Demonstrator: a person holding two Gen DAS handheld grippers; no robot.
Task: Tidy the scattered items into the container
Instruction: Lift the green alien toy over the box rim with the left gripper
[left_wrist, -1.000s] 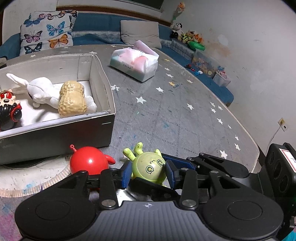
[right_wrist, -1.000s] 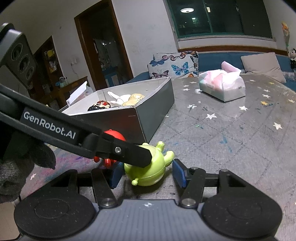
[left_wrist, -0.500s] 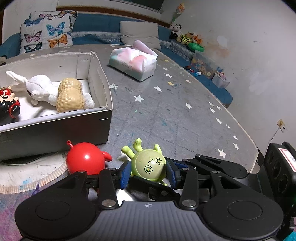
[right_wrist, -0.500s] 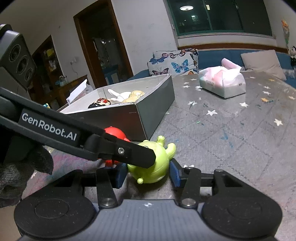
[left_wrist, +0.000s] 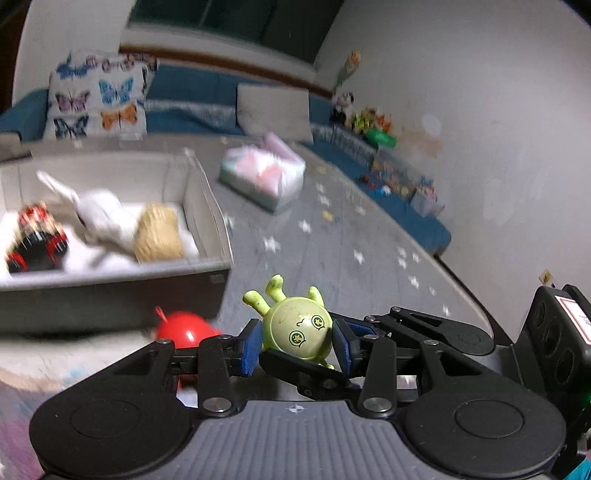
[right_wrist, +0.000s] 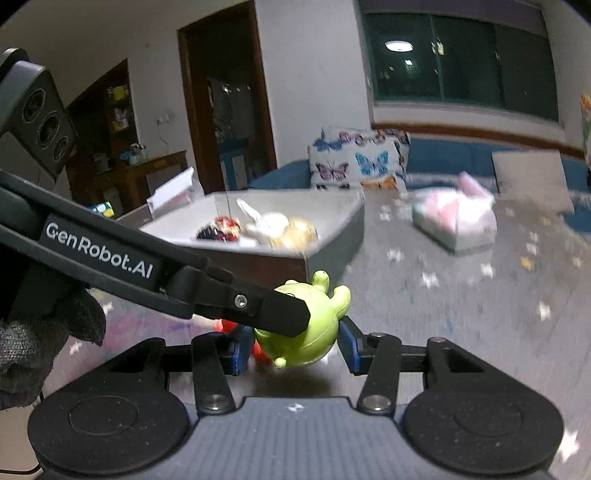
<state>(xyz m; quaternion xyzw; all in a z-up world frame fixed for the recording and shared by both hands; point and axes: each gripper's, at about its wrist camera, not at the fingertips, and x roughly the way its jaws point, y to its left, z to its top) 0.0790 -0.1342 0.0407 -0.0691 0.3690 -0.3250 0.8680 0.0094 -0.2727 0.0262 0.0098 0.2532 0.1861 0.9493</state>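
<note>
Between both sets of blue pads, at 6 o'clock in each wrist view, sits the green toy (left_wrist: 297, 330). The right gripper (right_wrist: 291, 349) is clamped on it, carrying it off the surface (left_wrist: 332, 236). The left gripper (left_wrist: 295, 345) has just been widening; its pads stand slightly off the toy's sides, gripping nothing. At 9 o'clock in the left view, the grey box (left_wrist: 207, 206) already holds a white rabbit (left_wrist: 99, 214), a peanut-shaped toy (left_wrist: 159, 238) and a red-and-black figure (left_wrist: 35, 236). A red ball toy (left_wrist: 183, 328) is still outside, near the box's front wall. Two toys appear left to go.
</note>
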